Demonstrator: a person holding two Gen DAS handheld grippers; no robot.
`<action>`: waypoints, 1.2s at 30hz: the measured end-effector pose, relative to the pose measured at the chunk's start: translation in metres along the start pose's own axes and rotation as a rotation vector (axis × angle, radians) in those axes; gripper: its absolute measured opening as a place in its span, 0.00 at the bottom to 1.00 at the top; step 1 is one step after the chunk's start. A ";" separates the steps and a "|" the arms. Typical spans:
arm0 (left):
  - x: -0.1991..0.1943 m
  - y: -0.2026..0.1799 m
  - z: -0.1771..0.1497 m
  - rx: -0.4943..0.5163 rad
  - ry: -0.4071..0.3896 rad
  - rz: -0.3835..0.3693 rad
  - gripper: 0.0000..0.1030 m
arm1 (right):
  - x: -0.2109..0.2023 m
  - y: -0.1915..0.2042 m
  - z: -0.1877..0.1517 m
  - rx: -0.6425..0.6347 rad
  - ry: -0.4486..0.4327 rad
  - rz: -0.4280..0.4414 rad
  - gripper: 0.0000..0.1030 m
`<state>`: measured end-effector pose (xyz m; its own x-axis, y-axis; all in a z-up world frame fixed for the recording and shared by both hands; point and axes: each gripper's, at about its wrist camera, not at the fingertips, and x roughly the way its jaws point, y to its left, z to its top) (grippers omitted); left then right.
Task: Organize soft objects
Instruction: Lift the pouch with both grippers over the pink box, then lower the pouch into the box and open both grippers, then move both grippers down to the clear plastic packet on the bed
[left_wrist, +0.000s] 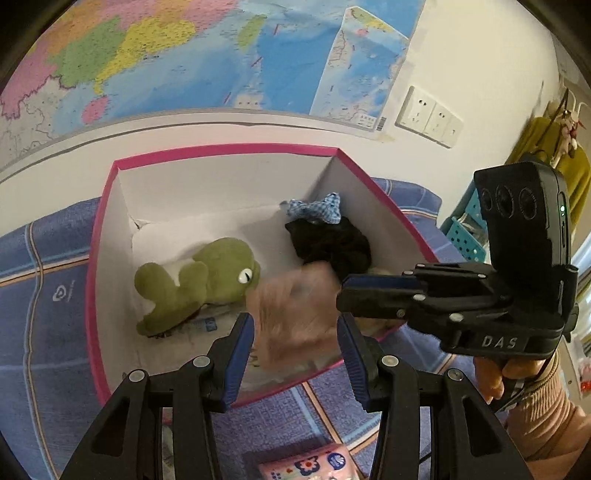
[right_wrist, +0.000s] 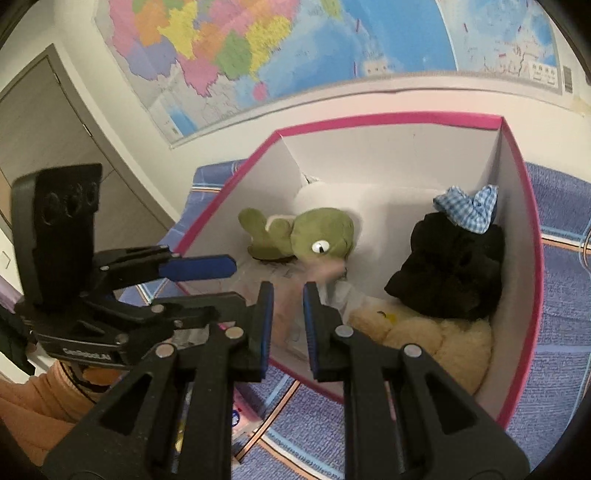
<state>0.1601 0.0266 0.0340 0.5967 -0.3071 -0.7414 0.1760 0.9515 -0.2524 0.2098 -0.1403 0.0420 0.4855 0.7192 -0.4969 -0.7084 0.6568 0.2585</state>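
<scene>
pink-rimmed box (left_wrist: 110, 229) on the blue cloth (left_wrist: 48, 295) holds a black bundle (right_wrist: 454, 273), green frog plush (left_wrist: 207, 277) and checked scrap (left_wrist: 317, 208). left gripper (left_wrist: 295, 332) gapes around a blurred pink cloth (left_wrist: 295, 314); whether its pads press the cloth i cannot tell. right gripper (right_wrist: 288, 299) stands narrow on nothing.

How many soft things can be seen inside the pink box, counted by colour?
Green: 1, the plush frog
Black: 1, the fluffy black item
Blue-white checked: 1, the small cloth
Cream: 1, the plush toy
Pale pink, blurred: 1, the soft item
Total: 5 in the pink box
</scene>
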 end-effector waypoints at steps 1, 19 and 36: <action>0.000 0.000 0.000 0.000 -0.004 0.013 0.45 | 0.002 -0.001 0.000 0.002 0.003 -0.010 0.18; -0.075 0.026 -0.053 -0.048 -0.142 0.094 0.54 | -0.041 0.052 -0.030 -0.115 -0.040 0.137 0.27; -0.069 0.101 -0.131 -0.316 -0.018 0.182 0.55 | 0.056 0.088 -0.056 -0.121 0.186 0.215 0.32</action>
<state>0.0340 0.1416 -0.0215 0.6104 -0.1303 -0.7813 -0.1834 0.9363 -0.2995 0.1453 -0.0551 -0.0096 0.2238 0.7773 -0.5880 -0.8459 0.4545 0.2789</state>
